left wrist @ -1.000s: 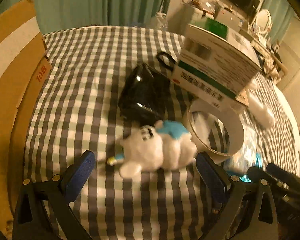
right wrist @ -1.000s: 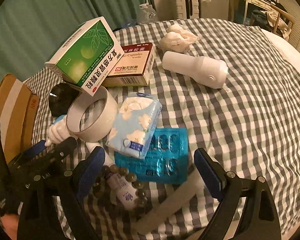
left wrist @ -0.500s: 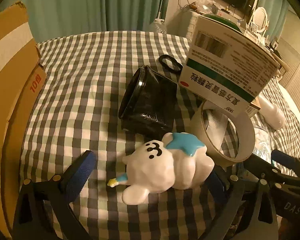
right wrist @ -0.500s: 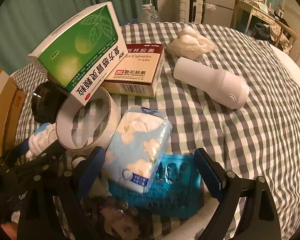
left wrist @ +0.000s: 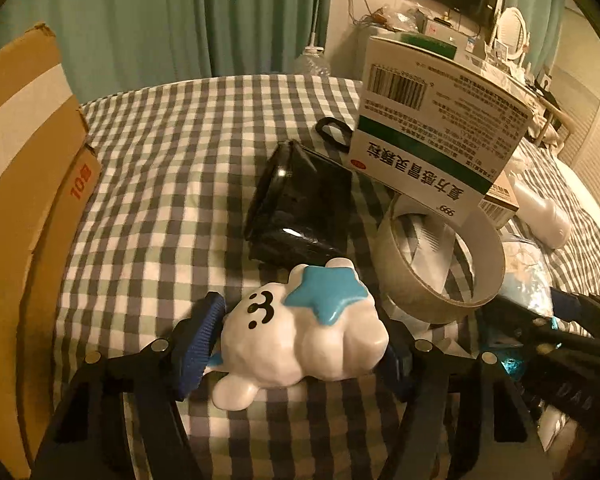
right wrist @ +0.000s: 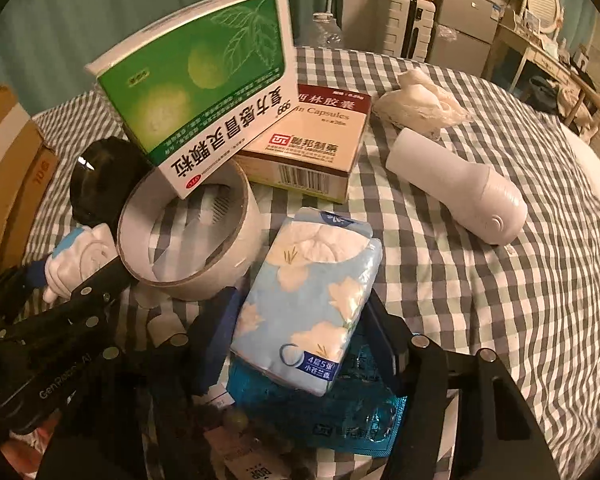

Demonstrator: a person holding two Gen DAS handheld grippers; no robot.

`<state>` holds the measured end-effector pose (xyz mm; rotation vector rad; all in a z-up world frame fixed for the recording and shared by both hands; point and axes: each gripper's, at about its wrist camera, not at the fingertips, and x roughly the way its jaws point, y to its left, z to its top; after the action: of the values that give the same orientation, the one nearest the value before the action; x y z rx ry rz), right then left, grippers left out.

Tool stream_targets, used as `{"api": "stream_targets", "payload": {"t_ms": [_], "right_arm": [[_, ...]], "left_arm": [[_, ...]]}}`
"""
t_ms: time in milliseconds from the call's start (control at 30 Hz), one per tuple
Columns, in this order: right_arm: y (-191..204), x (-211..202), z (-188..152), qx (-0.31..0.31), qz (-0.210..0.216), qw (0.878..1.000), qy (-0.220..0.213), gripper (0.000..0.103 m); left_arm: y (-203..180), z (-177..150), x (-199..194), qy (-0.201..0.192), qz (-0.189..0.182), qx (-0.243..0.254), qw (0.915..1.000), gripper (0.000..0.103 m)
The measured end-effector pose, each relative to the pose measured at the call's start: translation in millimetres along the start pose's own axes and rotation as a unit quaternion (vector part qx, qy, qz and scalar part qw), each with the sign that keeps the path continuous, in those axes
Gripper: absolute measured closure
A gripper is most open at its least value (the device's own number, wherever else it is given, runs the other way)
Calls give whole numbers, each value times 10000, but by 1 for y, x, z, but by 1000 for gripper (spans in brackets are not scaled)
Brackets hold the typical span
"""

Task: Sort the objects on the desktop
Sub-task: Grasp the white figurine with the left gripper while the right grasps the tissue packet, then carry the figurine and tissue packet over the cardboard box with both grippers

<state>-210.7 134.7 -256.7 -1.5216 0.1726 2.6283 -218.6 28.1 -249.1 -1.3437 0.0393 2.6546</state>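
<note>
grasp step: my left tongs closing around the white toy, right tongs closing around the tissue pack; next, firm pinches, then lift both.

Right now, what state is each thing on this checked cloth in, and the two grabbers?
Left gripper: jaws closing around the white toy, which lies on its side.
Right gripper: jaws closing around the tissue pack.
Green medicine box: closed, tilted, propped on the tape roll.
Red capsule box: closed, lying flat.
Black jar: tipped on its side.
</note>
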Motion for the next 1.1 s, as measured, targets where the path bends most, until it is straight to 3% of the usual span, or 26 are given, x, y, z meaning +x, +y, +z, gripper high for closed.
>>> {"api": "stream_targets", "payload": {"t_ms": [267,433,600,767,1100], "right_arm": [[-9,-14,-2,62,122,9999,-82,45],[-8,-26,-6,9,94,9997,-221,46],[-13,-37,-3,114,252,9992,-289,46],[-17,-55,0,251,337,9982,-435,46],[0,-93,-5,214,648,9958,-618,46]], "left_arm": [[15,2,-1,-25,48,-244,9997,32],[17,2,-12,-157,209,-152,9995,32],[20,10,-34,-332,-8,-290,9990,32],[16,11,-51,-242,-145,-368,9989,32],[16,6,-95,-257,-123,-280,9992,32]]}}
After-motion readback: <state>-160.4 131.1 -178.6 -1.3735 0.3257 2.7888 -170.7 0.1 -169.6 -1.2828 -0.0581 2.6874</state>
